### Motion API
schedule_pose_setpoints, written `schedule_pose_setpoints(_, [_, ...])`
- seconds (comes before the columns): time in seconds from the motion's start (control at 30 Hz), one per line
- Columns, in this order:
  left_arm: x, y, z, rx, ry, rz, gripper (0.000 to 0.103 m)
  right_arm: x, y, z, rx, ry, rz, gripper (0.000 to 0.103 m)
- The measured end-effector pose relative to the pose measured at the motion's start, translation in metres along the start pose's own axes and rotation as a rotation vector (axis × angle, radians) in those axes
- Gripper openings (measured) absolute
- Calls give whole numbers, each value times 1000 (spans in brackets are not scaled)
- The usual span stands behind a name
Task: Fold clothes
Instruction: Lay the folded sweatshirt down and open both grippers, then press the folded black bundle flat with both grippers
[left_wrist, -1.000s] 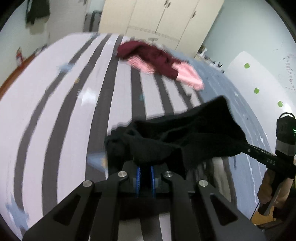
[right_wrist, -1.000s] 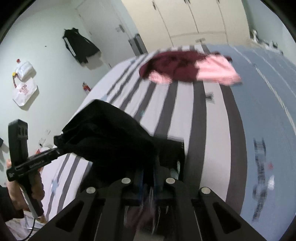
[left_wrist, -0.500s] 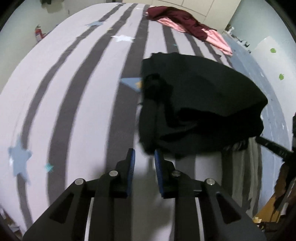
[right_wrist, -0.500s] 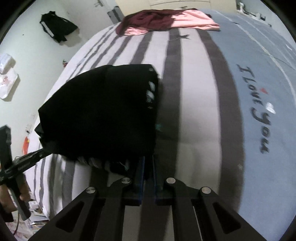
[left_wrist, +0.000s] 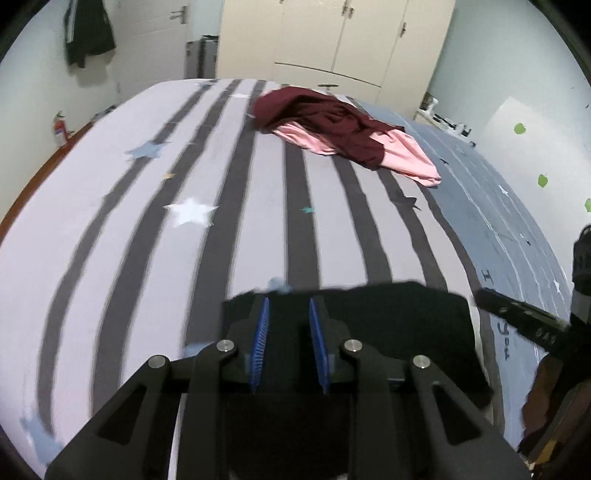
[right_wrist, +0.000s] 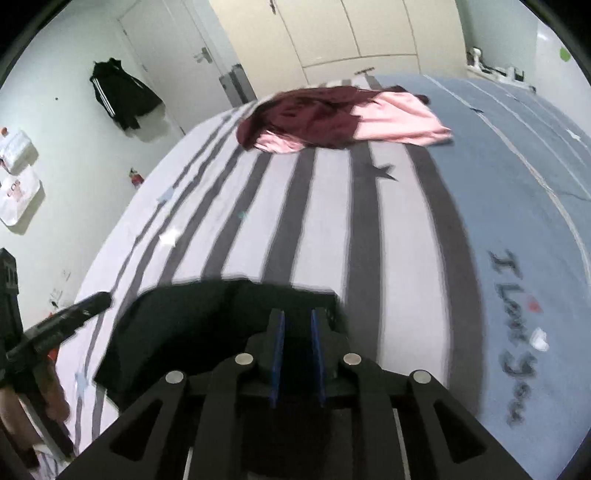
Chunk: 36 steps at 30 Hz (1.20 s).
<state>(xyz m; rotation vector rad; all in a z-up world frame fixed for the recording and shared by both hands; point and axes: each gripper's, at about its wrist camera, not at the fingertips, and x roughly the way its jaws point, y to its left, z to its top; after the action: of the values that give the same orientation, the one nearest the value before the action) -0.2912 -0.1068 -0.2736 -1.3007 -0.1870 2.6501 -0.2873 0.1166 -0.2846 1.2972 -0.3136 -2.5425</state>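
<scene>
Left gripper (left_wrist: 287, 308) is held low with its jaws parted and nothing between the blue pads (left_wrist: 263, 325). Right gripper (right_wrist: 296, 321) likewise stands parted and empty, level with the left. A hand (right_wrist: 22, 406) grips the left handle.

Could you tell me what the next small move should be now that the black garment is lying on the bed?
Probably reach both tools toward the maroon garment at the far end of the bed. The black garment lies flat and squared, the left tool and right tool are open and empty, and the maroon piece lies crumpled over a pink one.
</scene>
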Motion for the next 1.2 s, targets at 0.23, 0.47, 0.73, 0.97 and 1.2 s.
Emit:
schedule_pose_setpoints(0.23, [38,-13,-17,78,33,91,20,54,35,4,-46,1,-11,15])
schedule_pose_setpoints(0.47, [30,8,-29,74,19,73,20,62,31,-28,-107,12,-43,12])
schedule_pose_setpoints(0.73, [28,36,-28,37,34,80,20,45,-3,-35,-48,36,-108,1])
schedule_pose_setpoints(0.97, [11,64,-15,-82,-2,176,20,27,-25,-30,5,38,-207,7])
schedule_pose_setpoints(1.2, [18,32,6,-27,-24,-1,20,19,6,17,-5,-54,-85,7])
